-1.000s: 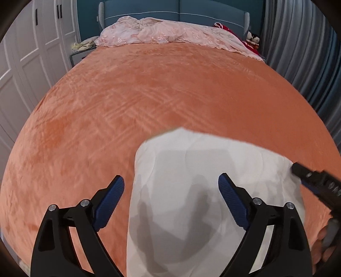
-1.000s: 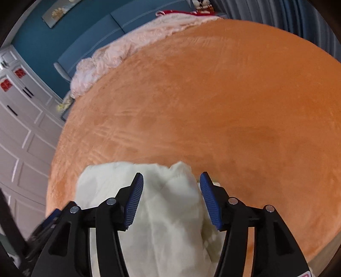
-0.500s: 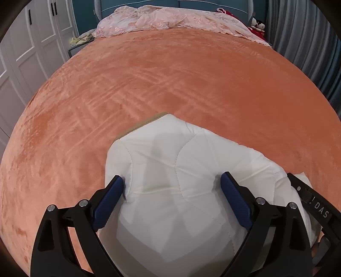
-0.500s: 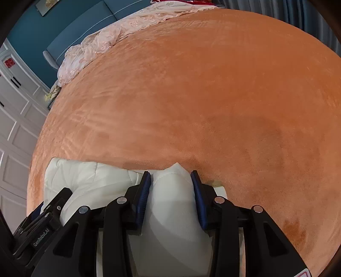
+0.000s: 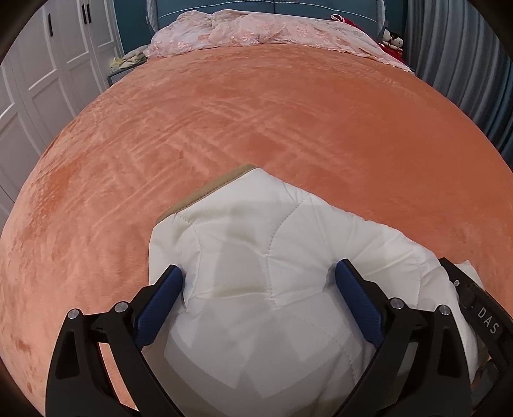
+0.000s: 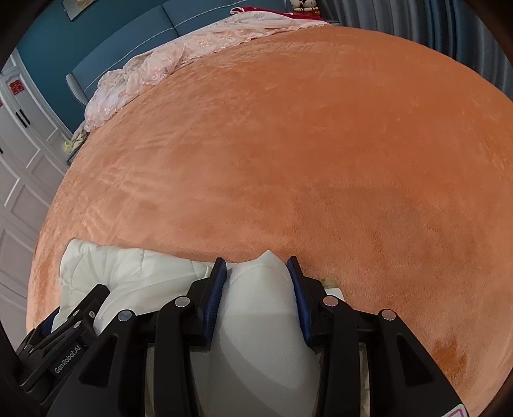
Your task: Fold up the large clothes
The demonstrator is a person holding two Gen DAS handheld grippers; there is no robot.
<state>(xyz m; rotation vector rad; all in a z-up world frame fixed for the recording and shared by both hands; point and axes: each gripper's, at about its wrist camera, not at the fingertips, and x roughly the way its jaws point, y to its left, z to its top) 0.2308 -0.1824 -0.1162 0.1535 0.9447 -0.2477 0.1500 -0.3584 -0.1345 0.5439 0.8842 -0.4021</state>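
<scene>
A white quilted garment (image 5: 272,243) lies bunched on the orange bedspread (image 5: 256,112) near its front edge, with a tan lining edge showing at its far corner. My left gripper (image 5: 259,276) straddles the padded bulk. Its jaws are opening wide, and the blue pads rest at the sides of the fabric without pinching it. My right gripper (image 6: 256,269) is shut on a raised fold of the same garment (image 6: 128,266) at its right end. Each gripper's black body shows at the edge of the other's view. The garment's near part is hidden under the grippers.
A pink lace cover (image 5: 256,32) is heaped along the head of the bed against a blue headboard (image 5: 320,6). White wardrobe doors (image 5: 38,80) stand on the left and grey curtains (image 5: 465,64) on the right. Small plush toys (image 5: 392,40) sit at the far right corner.
Both grippers have come down onto the garment. The right jaws have closed on a fold of it, and the left jaws have spread a little wider around the bulk.
</scene>
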